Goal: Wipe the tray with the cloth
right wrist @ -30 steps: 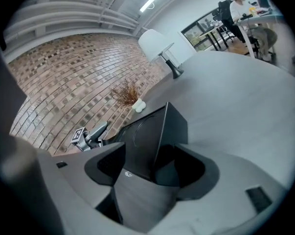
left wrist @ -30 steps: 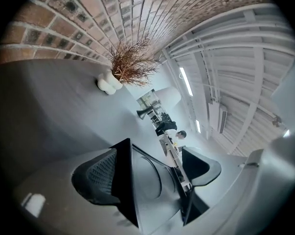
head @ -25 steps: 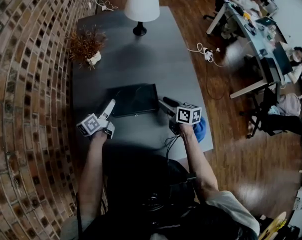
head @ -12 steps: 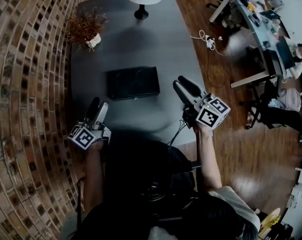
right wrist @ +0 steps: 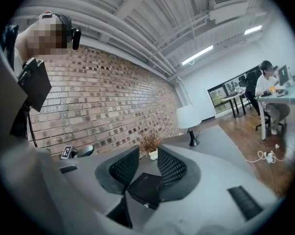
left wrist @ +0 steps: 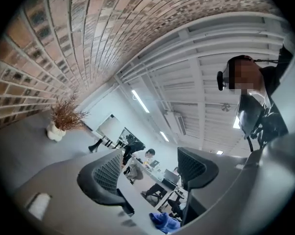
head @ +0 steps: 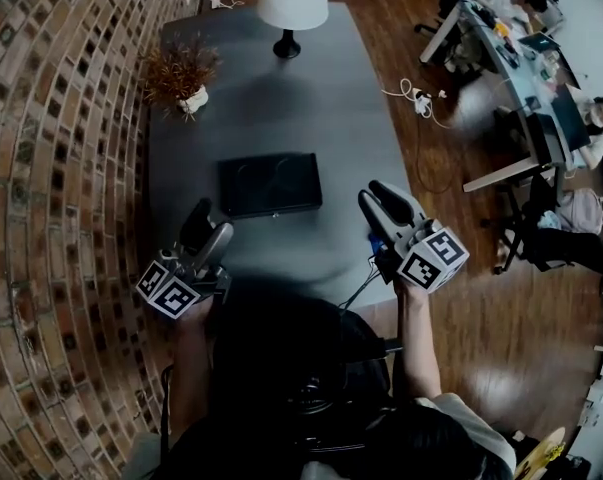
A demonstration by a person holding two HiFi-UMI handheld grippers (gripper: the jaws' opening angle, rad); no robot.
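The black tray point(head: 269, 183) lies flat in the middle of the grey table point(head: 281, 88); in the right gripper view the tray point(right wrist: 146, 187) shows beyond the jaws. A crumpled blue cloth point(left wrist: 164, 223) lies on the table near its edge, low in the left gripper view; in the head view my right gripper hides it. My left gripper point(head: 207, 226) hovers off the tray's near left corner, open and empty point(left wrist: 152, 180). My right gripper point(head: 378, 196) hangs off the tray's near right corner. Both pairs of jaws have just been closing. The right gripper point(right wrist: 148, 173) keeps a narrow gap with nothing in it.
A dried plant in a white pot point(head: 181, 78) and a white lamp point(head: 293, 3) stand at the far end of the table. A brick wall point(head: 51, 168) runs along the left. To the right are a wooden floor, a cable point(head: 416, 98) and desks with seated people.
Both grippers have lifted away from the tray's edges and drawn back toward the table's near edge. The right gripper's jaws stand narrower than before.
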